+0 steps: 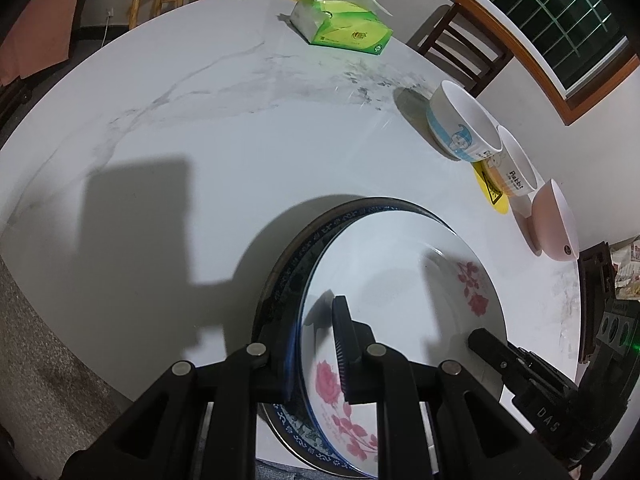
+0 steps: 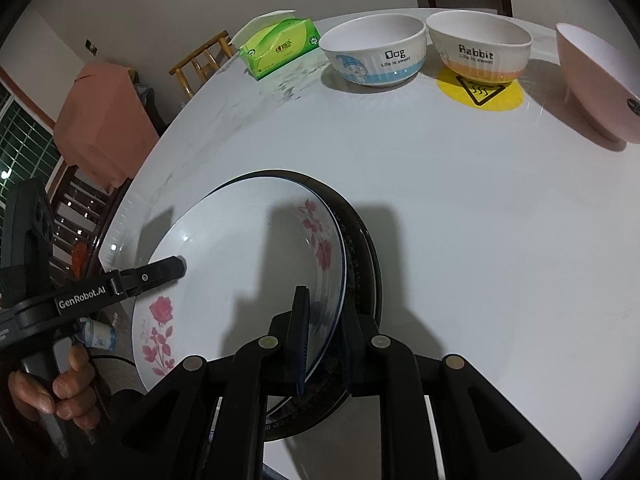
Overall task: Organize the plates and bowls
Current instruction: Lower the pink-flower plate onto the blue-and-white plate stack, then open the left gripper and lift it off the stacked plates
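Observation:
A white plate with pink roses rests tilted on a blue-patterned plate on the white marble table. My left gripper is shut on the rose plate's left rim. My right gripper is shut on the same plate's right rim. Each gripper shows in the other's view: the right one, the left one. Three bowls stand in a row at the far side: a Dog bowl, a Rabbit bowl and a pink bowl.
A green tissue pack lies at the table's far part. A yellow warning sticker sits under the Rabbit bowl. Wooden chairs stand around the table. The table edge runs close to the plates.

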Tool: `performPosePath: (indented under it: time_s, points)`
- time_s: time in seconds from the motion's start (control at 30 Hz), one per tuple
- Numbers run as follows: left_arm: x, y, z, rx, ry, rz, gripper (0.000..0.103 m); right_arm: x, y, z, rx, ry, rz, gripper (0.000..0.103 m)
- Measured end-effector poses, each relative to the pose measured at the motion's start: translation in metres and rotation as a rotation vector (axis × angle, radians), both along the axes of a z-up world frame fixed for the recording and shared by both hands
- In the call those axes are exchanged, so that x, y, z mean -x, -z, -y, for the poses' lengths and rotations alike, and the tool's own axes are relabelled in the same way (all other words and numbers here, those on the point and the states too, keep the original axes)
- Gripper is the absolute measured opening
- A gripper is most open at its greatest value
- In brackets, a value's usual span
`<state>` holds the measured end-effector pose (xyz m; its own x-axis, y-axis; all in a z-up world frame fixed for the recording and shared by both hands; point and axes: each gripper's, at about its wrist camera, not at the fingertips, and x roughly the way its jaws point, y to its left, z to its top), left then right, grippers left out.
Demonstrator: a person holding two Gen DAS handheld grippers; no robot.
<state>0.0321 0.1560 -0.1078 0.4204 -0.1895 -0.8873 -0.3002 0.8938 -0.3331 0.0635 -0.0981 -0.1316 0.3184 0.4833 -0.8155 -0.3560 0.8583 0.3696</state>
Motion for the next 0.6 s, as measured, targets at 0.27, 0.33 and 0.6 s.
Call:
performPosePath:
  time_s: [0.27, 0.33, 0.6]
  points:
    - [-0.005, -0.001, 0.002, -0.009, 0.005, -0.03, 0.021, 0.004, -0.005, -0.015, 0.074, -0.036, 0.016, 0.031]
    - [-0.006, -0.002, 0.005, -0.022, 0.015, -0.036, 0.024, 0.005, -0.006, -0.02, 0.093, -0.044, 0.018, 0.036]
    - [-0.008, -0.005, 0.012, -0.066, 0.041, -0.045, 0.03, 0.004, -0.009, -0.035, 0.153, -0.069, -0.004, 0.055]
